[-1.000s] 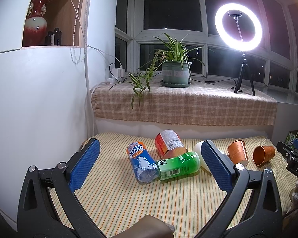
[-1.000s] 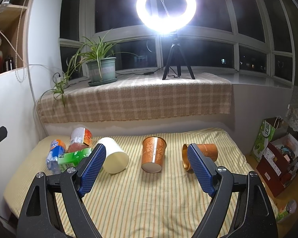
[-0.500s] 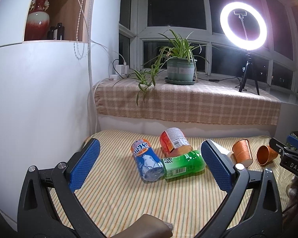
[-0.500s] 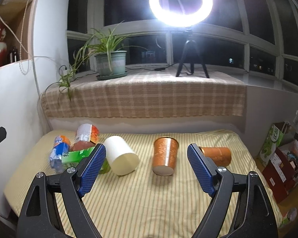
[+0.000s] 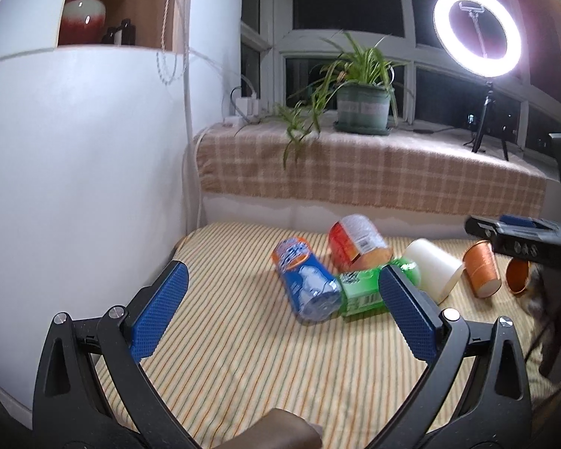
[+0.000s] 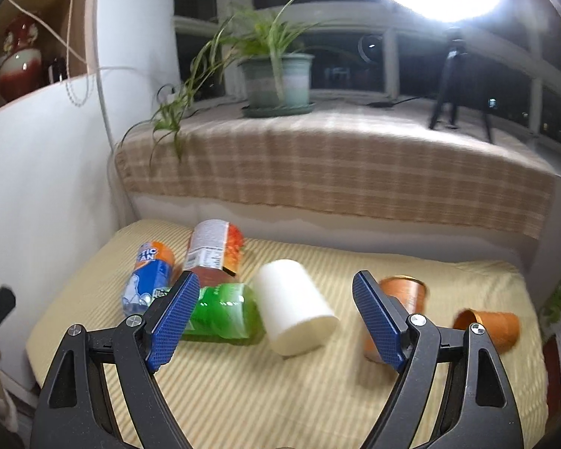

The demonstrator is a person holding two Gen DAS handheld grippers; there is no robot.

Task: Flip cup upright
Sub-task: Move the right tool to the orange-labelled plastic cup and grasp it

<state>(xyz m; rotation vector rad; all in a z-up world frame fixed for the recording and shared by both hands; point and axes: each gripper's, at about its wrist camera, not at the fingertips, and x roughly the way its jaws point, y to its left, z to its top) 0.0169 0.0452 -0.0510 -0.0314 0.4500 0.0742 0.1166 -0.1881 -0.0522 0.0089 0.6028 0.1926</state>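
A white cup point(image 6: 293, 310) lies on its side on the striped mat, between my right gripper's point(image 6: 276, 318) open, empty fingers; it also shows in the left wrist view point(image 5: 432, 270). A copper cup point(image 6: 404, 295) stands mouth-down behind the right finger point(image 6: 379, 321), and another copper cup point(image 6: 486, 327) lies on its side further right. Both show in the left wrist view, the mouth-down cup point(image 5: 481, 268) and the lying cup point(image 5: 517, 276). My left gripper point(image 5: 280, 312) is open and empty, above the mat in front of the bottles.
A blue bottle point(image 5: 304, 280), a green bottle point(image 5: 366, 288) and an orange-labelled jar point(image 5: 357, 244) lie at the mat's left. A white wall point(image 5: 74, 187) stands left. The checked sill point(image 6: 333, 164) carries a potted plant point(image 6: 276, 78) and a ring light point(image 5: 477, 37).
My right gripper has moved left and closer to the mat, so the white cup now sits between its fingers. My left gripper has shifted slightly forward. No object has moved.
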